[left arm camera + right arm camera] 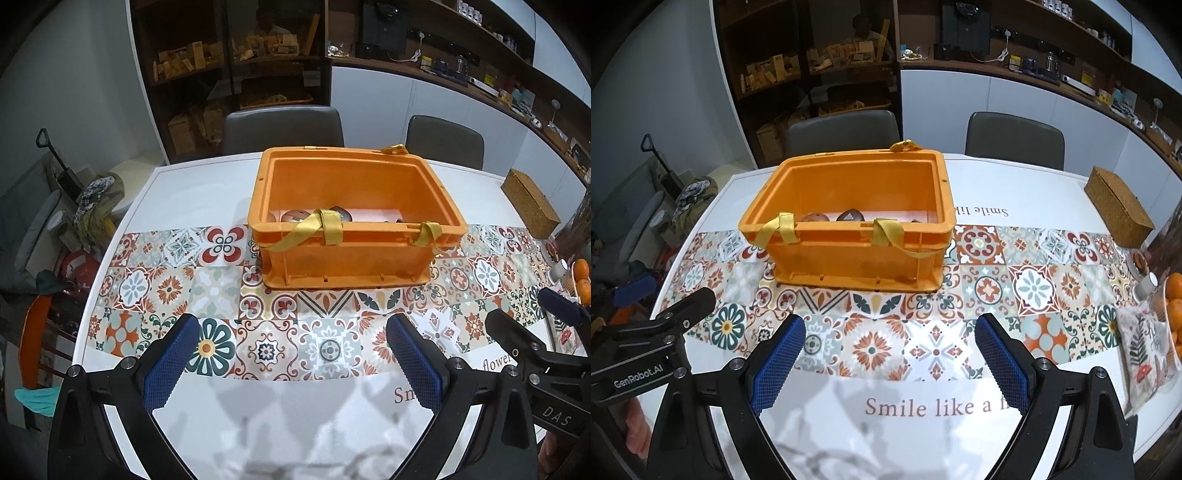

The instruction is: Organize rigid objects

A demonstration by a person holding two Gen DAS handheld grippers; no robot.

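An orange plastic crate point(351, 254) with yellow strap handles point(328, 225) stands on the patterned table runner; it also shows in the right wrist view point(849, 254). Inside lie a few small rigid objects point(295, 215), brown and grey, mostly hidden by the near wall; they show in the right wrist view too point(849, 215). My left gripper point(291, 332) is open and empty, above the runner in front of the crate. My right gripper point(890, 330) is open and empty, beside the left one, also short of the crate.
A woven box point(1119, 206) sits at the table's right. Oranges point(1174, 295), a small jar point(1145, 286) and a printed cloth point(1145, 354) lie at the right edge. Two grey chairs point(282, 125) stand behind the table. Clutter fills the floor on the left.
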